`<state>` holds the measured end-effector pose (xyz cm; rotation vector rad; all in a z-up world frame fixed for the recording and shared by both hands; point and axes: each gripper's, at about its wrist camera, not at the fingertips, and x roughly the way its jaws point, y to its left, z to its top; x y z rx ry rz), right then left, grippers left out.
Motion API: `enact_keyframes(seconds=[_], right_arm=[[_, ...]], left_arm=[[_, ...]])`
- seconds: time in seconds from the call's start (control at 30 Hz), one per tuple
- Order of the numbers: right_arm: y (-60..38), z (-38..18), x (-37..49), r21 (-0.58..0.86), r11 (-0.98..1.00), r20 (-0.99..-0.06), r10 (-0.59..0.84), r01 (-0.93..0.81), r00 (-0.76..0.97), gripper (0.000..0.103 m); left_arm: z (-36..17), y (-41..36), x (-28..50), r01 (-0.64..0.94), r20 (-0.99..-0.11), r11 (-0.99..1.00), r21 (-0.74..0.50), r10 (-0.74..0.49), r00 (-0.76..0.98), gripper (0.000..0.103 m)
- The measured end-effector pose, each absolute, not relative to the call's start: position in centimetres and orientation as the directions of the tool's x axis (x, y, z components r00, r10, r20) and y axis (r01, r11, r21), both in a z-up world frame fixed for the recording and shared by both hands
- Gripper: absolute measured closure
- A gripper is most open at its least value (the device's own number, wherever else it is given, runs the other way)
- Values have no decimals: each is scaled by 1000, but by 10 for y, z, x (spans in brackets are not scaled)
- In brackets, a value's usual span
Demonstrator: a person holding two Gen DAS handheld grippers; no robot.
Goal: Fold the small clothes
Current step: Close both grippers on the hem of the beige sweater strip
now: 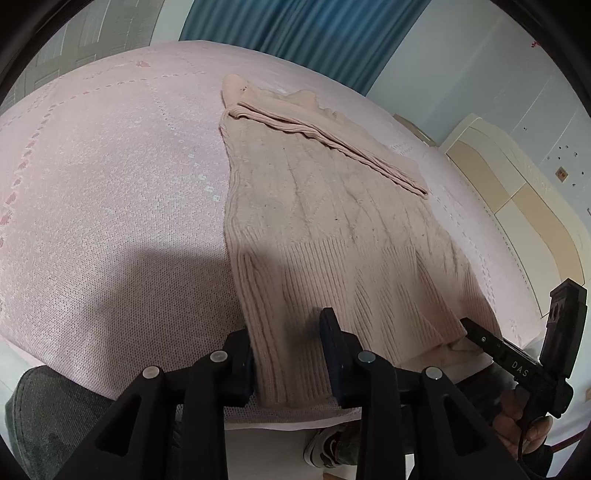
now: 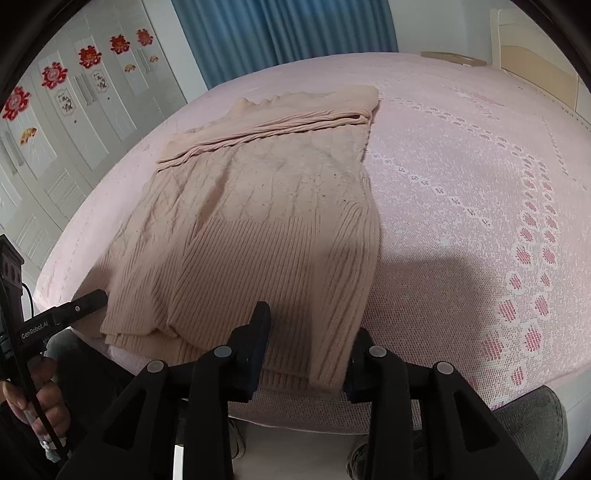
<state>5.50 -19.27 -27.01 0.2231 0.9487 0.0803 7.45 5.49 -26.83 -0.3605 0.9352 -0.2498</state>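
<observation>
A pale beige cable-knit sweater (image 1: 325,206) lies flat on a bed covered with a pink woven bedspread (image 1: 110,177), its ribbed hem at the near edge of the mattress and one long sleeve (image 1: 332,144) folded diagonally across the chest below the collar. The left tongs (image 1: 291,362) straddle one corner of the ribbed hem: the knit runs between the two black fingers, with a visible gap on each side, so the grip looks released rather than clenched. In the right wrist view the right tongs (image 2: 306,354) straddle the opposite corner of the hem in the same way, fingers standing apart with the thick folded edge of the sweater (image 2: 258,206) between them and not squeezed. Each tool also shows in the other's view, off to the side at the hem's far corner, with a person's hand (image 2: 44,391) wrapped around its handle. Behind the bed hangs a blue pleated curtain (image 1: 295,26); a white wardrobe with red paper flower cutouts (image 2: 55,74) stands along one wall, and a cream padded headboard (image 1: 517,192) closes the other end of the bed.
</observation>
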Motion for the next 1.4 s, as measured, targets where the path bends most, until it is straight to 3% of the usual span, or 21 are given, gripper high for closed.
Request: enact_keyframes(seconds=[0.67,1.4], right_arm=[[-188,-270,54,214,977,-797,165,16,581,63],[-187,-270,53,211,977,-797,162,16,582,62]], left_arm=[[-268,50,74,61,-740,921,-385,-347,577,72],[-267,50,73,61,-740,922,-382,-345,577,72]])
